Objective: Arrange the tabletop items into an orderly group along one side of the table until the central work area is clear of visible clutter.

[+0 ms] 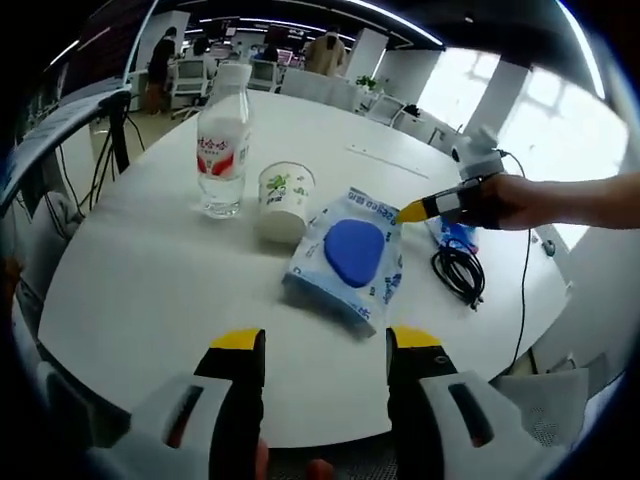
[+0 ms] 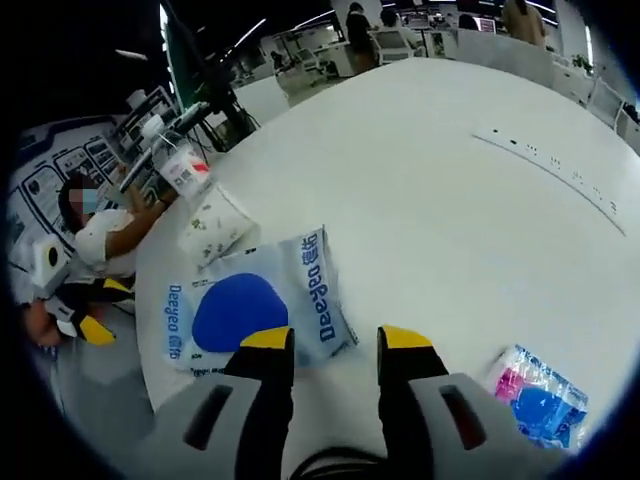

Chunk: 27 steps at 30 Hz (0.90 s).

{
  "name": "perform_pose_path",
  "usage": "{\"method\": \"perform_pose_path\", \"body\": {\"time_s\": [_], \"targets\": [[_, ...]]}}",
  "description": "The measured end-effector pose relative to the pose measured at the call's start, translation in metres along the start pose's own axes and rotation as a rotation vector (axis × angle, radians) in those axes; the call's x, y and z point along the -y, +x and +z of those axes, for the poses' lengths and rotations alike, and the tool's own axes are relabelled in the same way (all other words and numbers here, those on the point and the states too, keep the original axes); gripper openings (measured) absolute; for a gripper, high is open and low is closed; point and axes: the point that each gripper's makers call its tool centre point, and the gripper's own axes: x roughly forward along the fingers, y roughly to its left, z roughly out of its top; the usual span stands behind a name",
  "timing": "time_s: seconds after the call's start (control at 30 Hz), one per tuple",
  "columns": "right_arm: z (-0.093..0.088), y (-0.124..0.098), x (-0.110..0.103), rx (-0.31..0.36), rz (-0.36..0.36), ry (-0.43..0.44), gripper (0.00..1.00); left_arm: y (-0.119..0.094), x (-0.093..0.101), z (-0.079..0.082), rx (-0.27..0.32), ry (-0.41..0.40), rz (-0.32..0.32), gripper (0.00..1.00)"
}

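On the round white table (image 1: 150, 280) a clear water bottle (image 1: 222, 150) with a red label stands next to a white paper cup (image 1: 285, 200). In front of them lies a blue and white wet-wipe pack (image 1: 350, 255). My left gripper (image 1: 325, 345) is open over the near table edge, short of the pack. My right gripper (image 2: 335, 345) is open too, its jaw tips at the near edge of the wipe pack (image 2: 250, 305). The right gripper (image 1: 415, 210) enters the left gripper view, held by a hand (image 1: 530, 200). The cup (image 2: 215, 228) and bottle (image 2: 180, 165) lie beyond the pack.
A coiled black cable (image 1: 460, 270) and a small blue packet (image 1: 455, 235) lie on the table to the right of the pack. The same pink and blue packet (image 2: 540, 395) sits beside my right jaw. A person (image 2: 90, 240) holds the left gripper (image 2: 85, 325) at the table's edge. Desks and chairs stand behind.
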Motion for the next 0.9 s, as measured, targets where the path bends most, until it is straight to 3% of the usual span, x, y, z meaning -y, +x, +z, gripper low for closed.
{"method": "perform_pose_path", "body": {"time_s": [0.1,0.2,0.27,0.47,0.7,0.9], "targets": [[-0.004,0.002,-0.002,-0.022,-0.009,-0.031,0.26,0.003,0.001,-0.001,-0.003,-0.009,-0.004,0.48],[-0.004,0.000,-0.012,-0.013,-0.007,-0.077,0.12,0.007,0.003,-0.002,-0.009,-0.009,-0.013,0.48],[-0.006,-0.001,-0.011,-0.029,-0.024,-0.115,0.08,0.008,0.005,-0.003,-0.015,-0.017,-0.020,0.48],[-0.016,-0.007,-0.017,-0.057,-0.002,-0.160,0.05,0.027,0.001,-0.014,-0.052,-0.112,-0.037,0.48],[-0.030,-0.021,-0.031,-0.073,-0.001,-0.172,0.03,0.047,0.000,-0.015,-0.066,-0.153,-0.036,0.46],[-0.040,-0.030,-0.038,-0.068,-0.011,-0.152,0.02,0.052,0.003,-0.013,-0.068,-0.156,-0.036,0.43]]}}
